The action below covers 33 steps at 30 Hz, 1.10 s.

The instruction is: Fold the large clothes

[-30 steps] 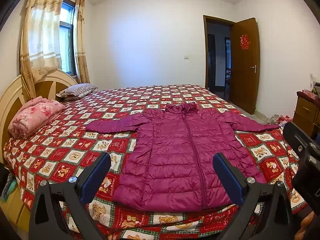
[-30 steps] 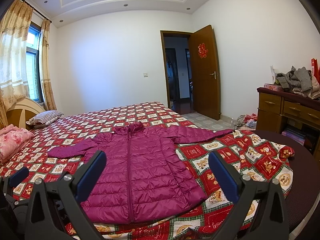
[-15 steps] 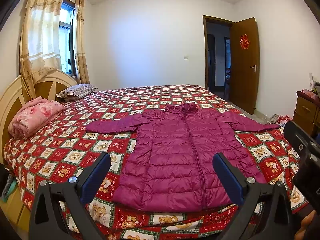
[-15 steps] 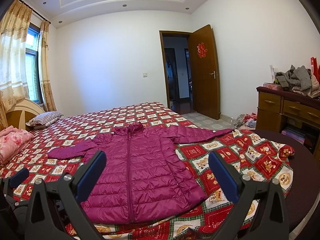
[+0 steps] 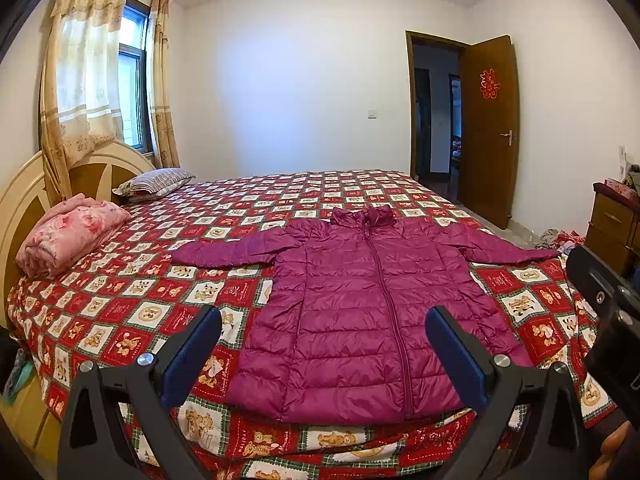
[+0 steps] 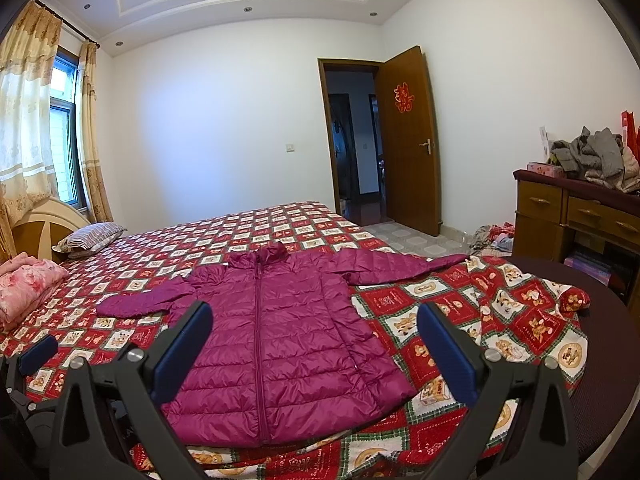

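A magenta quilted puffer jacket point(image 5: 360, 304) lies flat, zipped, front up, sleeves spread, on the bed with a red patterned quilt point(image 5: 132, 300). Its hem is near the bed's front edge and its collar points away. It also shows in the right wrist view point(image 6: 280, 336). My left gripper point(image 5: 323, 354) is open and empty, held above the hem near the front edge. My right gripper point(image 6: 314, 350) is open and empty, also above the lower part of the jacket. The right gripper's body point(image 5: 608, 320) shows at the right of the left wrist view.
A folded pink blanket point(image 5: 68, 236) and a striped pillow point(image 5: 156, 182) lie by the headboard point(image 5: 24, 196) at left. A wooden dresser point(image 6: 576, 216) with piled grey clothes point(image 6: 596, 160) stands at right. An open door point(image 6: 404, 140) is behind; clothes lie on the floor point(image 6: 492, 236).
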Tool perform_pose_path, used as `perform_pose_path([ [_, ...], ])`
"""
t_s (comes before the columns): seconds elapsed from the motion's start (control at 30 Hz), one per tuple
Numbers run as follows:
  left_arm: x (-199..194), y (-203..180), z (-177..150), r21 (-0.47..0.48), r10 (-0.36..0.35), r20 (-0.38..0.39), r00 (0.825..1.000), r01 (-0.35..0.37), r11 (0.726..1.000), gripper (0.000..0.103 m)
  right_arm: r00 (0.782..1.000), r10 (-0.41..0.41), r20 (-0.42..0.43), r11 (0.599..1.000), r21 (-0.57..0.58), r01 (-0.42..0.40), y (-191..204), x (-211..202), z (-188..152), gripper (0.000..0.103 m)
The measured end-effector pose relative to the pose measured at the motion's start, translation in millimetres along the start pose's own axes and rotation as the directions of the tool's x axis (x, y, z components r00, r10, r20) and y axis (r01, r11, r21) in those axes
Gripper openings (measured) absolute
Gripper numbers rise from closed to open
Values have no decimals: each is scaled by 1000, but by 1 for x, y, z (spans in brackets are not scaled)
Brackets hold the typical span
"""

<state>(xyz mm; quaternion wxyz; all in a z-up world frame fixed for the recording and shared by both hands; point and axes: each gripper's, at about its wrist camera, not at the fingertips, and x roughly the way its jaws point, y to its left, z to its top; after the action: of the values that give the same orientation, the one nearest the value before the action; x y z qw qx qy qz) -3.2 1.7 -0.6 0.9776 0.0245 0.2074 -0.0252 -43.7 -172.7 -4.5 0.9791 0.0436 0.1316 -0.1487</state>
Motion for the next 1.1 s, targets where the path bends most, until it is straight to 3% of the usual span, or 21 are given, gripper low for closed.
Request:
perform_pose_path([
  [0.87,0,1,2,-4,0,1,1000,0,1000,102,1000,3,-8,1000,-3,-3,3,1,-2,103],
  [1.1,8,2,-1,-4,6,-14,1000,-6,1000,102,999,8,-45,1000,-2,-8,4,10,-4,103],
])
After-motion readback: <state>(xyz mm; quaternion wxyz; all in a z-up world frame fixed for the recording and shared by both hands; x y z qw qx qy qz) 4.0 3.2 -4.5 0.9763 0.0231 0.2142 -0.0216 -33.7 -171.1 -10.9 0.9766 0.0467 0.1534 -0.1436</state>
